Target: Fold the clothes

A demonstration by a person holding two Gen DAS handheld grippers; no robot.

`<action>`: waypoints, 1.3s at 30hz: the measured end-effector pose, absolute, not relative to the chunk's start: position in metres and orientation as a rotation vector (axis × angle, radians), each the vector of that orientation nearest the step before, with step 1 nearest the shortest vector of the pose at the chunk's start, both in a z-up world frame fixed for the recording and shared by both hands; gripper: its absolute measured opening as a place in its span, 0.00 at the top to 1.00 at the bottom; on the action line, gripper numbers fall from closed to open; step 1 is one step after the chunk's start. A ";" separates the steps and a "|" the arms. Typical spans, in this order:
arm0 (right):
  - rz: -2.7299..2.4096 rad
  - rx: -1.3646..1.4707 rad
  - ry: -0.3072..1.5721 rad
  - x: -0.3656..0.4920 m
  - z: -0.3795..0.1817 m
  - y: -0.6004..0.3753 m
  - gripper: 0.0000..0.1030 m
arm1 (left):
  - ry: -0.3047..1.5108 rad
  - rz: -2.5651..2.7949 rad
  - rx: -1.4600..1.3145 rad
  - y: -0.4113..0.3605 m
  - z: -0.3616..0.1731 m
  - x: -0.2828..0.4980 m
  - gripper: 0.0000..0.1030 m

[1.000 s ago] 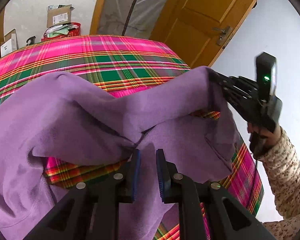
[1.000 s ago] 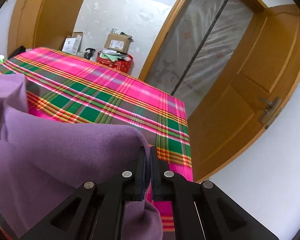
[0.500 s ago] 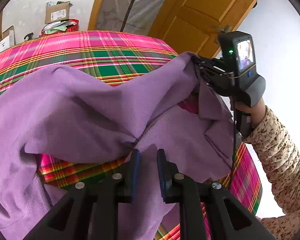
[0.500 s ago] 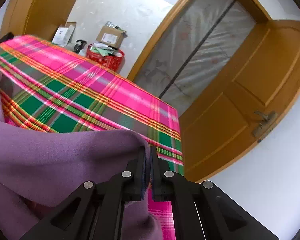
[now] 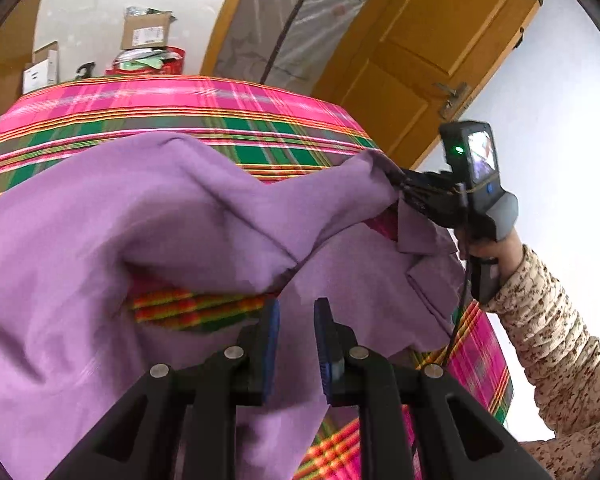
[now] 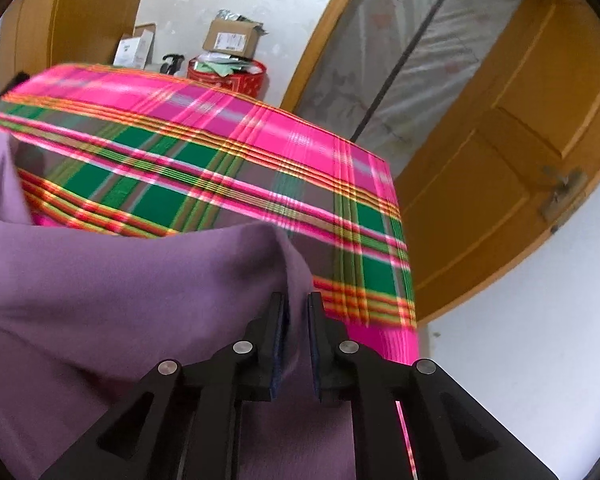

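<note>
A purple collared garment (image 5: 140, 220) lies half lifted over the pink and green plaid table (image 5: 180, 100). My left gripper (image 5: 296, 312) is shut on a gathered fold of it near the front, and cloth hangs down between and below the fingers. My right gripper (image 5: 400, 188), held in a hand (image 5: 496, 248) with a speckled sleeve, is at the garment's raised far right corner. In the right wrist view the right gripper (image 6: 296, 304) has its jaws opening. The garment (image 6: 120, 280) fold lies in the gap, and the pads no longer squeeze it.
A yellow wooden door (image 5: 420, 40) and a plastic-covered doorway stand beyond the table's far right corner (image 6: 384, 168). Cardboard boxes and a red basket (image 6: 228, 72) sit against the wall behind the table. The plaid cloth's far half is uncovered.
The right gripper carried the garment's corner inward over the table, and its jaws, shut before, have parted. The left gripper shifted with its fold still in it.
</note>
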State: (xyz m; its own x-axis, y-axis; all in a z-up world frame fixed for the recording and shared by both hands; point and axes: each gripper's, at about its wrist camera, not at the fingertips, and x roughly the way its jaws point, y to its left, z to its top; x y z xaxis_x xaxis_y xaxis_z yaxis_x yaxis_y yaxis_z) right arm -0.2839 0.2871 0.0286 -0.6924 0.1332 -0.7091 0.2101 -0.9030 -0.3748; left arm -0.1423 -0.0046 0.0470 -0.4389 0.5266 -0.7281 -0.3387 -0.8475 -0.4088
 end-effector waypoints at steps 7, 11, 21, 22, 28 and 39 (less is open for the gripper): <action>-2.761 1.128 0.636 -0.230 0.041 0.281 0.79 | -0.338 2.343 -1.283 -0.041 0.048 -0.106 0.77; -2.738 1.075 0.622 -0.188 0.044 0.274 0.77 | -0.377 2.344 -1.301 -0.056 0.043 -0.082 0.76; -2.547 1.003 0.533 -0.094 0.029 0.233 0.71 | -0.495 2.338 -1.287 -0.075 0.023 -0.038 0.73; -2.529 0.997 0.548 -0.088 0.026 0.226 0.65 | -0.498 2.337 -1.289 -0.076 0.022 -0.037 0.73; -2.449 0.985 0.613 -0.075 0.010 0.193 0.61 | -0.487 2.356 -1.278 -0.080 0.021 -0.028 0.73; -2.373 0.932 0.752 -0.087 -0.002 0.145 0.61 | -0.544 2.337 -1.285 -0.088 0.012 -0.040 0.72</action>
State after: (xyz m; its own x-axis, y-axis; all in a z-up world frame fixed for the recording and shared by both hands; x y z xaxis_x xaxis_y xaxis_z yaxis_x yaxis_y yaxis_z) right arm -0.0870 0.1450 -0.0025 -0.6538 -0.2281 -0.7215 0.6018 -0.7347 -0.3130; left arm -0.0403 -0.0879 0.0120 -0.4872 0.5302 -0.6939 -0.1691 -0.8368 -0.5207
